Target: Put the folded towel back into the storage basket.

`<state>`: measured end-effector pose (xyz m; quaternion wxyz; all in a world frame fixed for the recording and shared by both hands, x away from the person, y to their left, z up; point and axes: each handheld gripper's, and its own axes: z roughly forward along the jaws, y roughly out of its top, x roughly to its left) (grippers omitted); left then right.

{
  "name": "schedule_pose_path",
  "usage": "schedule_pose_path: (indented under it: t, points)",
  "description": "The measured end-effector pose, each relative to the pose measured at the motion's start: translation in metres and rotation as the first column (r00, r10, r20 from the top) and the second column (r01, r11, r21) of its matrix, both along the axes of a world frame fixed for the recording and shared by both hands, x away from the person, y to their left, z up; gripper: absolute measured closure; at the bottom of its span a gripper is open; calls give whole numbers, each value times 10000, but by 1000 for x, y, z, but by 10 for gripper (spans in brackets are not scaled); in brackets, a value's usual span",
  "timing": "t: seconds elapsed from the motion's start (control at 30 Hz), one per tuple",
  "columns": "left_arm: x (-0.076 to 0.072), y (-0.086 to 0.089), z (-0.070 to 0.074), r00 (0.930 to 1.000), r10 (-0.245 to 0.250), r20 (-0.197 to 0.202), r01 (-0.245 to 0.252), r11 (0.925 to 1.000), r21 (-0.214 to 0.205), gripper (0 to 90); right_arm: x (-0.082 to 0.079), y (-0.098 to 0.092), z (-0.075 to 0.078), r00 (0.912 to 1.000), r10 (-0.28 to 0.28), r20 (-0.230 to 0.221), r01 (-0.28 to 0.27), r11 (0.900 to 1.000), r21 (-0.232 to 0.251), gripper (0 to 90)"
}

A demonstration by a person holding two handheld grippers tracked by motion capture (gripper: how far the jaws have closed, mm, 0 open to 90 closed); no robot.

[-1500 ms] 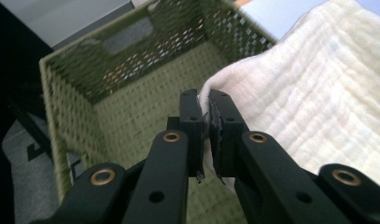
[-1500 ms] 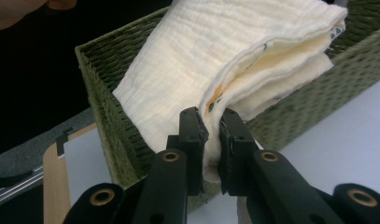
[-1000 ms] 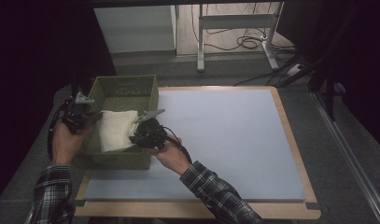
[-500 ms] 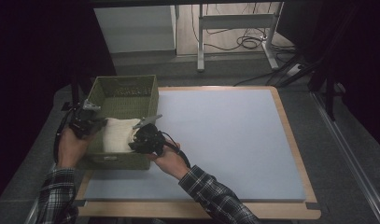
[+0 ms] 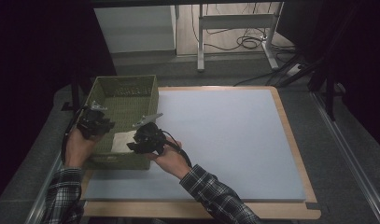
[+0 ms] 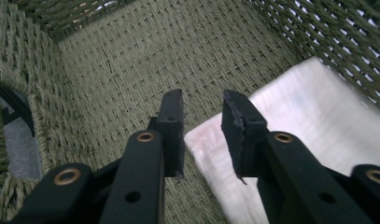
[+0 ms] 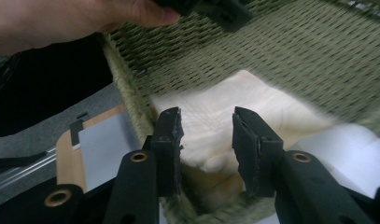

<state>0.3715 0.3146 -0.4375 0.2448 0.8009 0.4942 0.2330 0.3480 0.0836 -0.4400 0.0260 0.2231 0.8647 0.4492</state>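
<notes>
Desk with a pale blue mat and a woven basket

The desk (image 5: 290, 140) carried a wood-edged pale blue mat (image 5: 225, 135); an olive woven basket (image 5: 127, 93) stood at its near left corner, overhanging the mat's left edge.

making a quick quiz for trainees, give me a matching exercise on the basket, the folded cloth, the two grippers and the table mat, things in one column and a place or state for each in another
Things:
1. woven basket
2. folded cloth
3. left gripper
4. blue mat

Places or states:
A. pale, lying on the basket's floor
B. olive green, at the mat's left edge
C. covers the tabletop, bare on the right
D. jaws apart above the cloth's edge, gripping nothing

Pairs: 1-B, 2-A, 3-D, 4-C
</notes>
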Motion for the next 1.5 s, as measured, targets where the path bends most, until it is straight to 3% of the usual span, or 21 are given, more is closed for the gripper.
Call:
schedule_pose_path:
  t: [0.43,0.87,1.13,1.5]
  points:
    - [0,-5,4,9996,78,288,-73,9998,-194,533,1,-11,10,9977,28,684,-22,10000,-95,504]
    - [6,-23,10,9990,27,453,15,9958,-912,297,6,-35,17,9895,54,1442,-4,9994,-348,325]
    - [12,-37,13,9990,-116,429,181,9878,-1549,201,10,-57,14,9868,-71,1618,146,9989,-453,277]
    - [14,-68,23,9969,-692,362,751,9771,-1991,112,11,-91,11,9860,-410,1616,485,9979,-426,212]
